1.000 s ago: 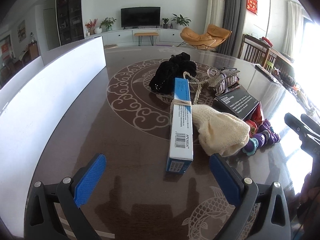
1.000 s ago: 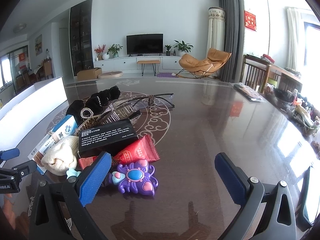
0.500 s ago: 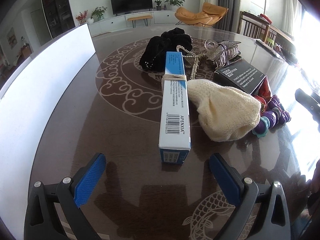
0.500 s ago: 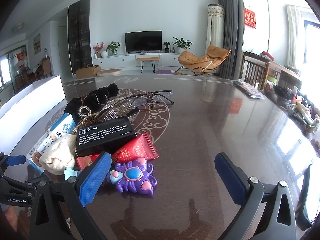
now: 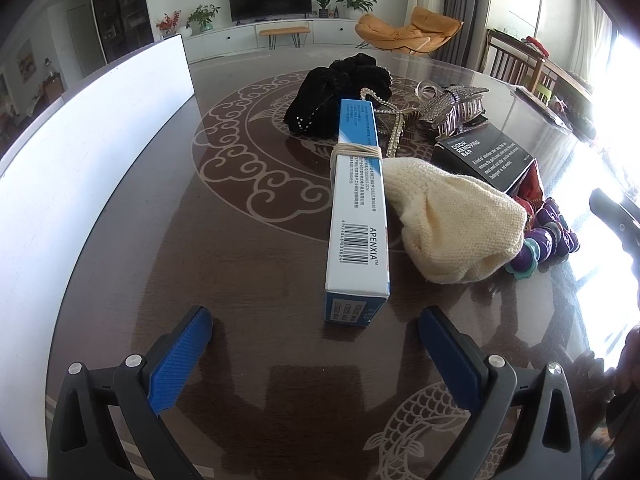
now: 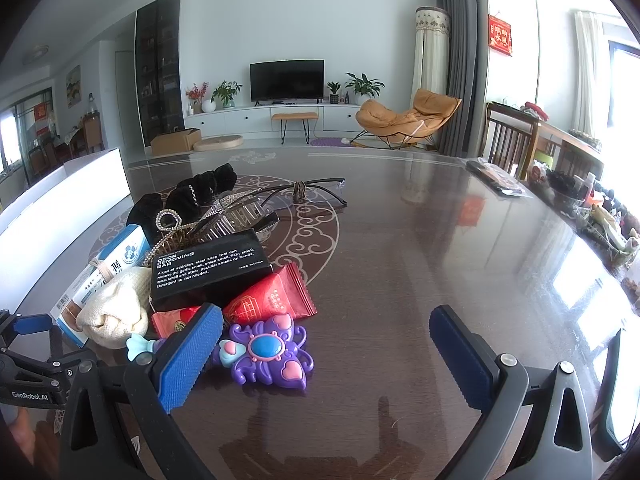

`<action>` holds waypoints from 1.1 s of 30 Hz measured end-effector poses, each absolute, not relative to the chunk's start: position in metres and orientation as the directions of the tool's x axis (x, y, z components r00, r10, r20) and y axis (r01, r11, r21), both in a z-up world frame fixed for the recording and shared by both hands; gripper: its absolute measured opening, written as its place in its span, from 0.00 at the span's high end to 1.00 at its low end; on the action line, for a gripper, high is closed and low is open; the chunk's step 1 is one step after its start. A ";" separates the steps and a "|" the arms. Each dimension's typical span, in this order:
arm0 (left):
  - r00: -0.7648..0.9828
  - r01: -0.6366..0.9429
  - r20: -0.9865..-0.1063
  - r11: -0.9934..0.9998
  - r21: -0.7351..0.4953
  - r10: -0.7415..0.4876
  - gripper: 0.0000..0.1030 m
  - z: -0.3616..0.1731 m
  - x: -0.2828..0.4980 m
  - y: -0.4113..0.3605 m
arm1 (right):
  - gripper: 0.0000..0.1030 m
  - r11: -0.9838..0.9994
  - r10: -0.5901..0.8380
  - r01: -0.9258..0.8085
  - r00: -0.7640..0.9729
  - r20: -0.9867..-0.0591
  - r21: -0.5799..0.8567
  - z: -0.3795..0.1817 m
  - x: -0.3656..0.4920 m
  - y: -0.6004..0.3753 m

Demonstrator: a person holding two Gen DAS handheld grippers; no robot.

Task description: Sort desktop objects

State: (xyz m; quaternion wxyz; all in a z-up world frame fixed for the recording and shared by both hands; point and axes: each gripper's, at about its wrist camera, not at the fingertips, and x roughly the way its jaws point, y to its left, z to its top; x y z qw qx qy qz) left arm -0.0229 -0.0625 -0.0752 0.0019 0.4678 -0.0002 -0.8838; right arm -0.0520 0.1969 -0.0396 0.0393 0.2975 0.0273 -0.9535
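A pile of objects lies on the dark table [image 5: 248, 352]. A long blue and white box [image 5: 358, 220] bound with a rubber band points at my open left gripper [image 5: 316, 348], whose pads stand just short of its near end. Beside the box lie a cream knitted pouch [image 5: 452, 224], a black box [image 6: 208, 272], a black scrunchie [image 5: 340, 96], a rhinestone hair clip [image 5: 456, 108] and a bead chain. My right gripper [image 6: 326, 344] is open, with a purple butterfly toy [image 6: 266, 352] just past its left pad [image 6: 188, 356], near red packets [image 6: 272, 296].
A white panel [image 5: 80, 184] runs along the table's left side. Glasses [image 6: 308, 194] rest behind the pile. Clutter and a remote [image 6: 496, 178] line the table's right edge. Bare tabletop spreads to the right of the pile.
My left gripper has moved forward and lower toward the near end of the blue and white box. The right gripper has edged closer to the purple toy. Both stayed open.
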 end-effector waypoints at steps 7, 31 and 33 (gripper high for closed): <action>-0.562 0.003 -0.827 -1.000 0.002 -0.003 0.00 -0.075 -0.023 -0.063 | 0.00 -0.995 -0.059 0.091 -0.820 -0.570 -0.028 -0.040 -0.052 0.197; -0.563 0.002 -0.827 -1.000 0.001 -0.002 0.00 -0.075 -0.023 -0.063 | 0.00 -0.996 -0.059 0.090 -0.821 -0.568 -0.028 -0.040 -0.052 0.198; -0.563 0.002 -0.827 -1.000 0.001 -0.002 0.00 -0.075 -0.023 -0.063 | 0.00 -0.996 -0.059 0.090 -0.822 -0.567 -0.027 -0.041 -0.052 0.199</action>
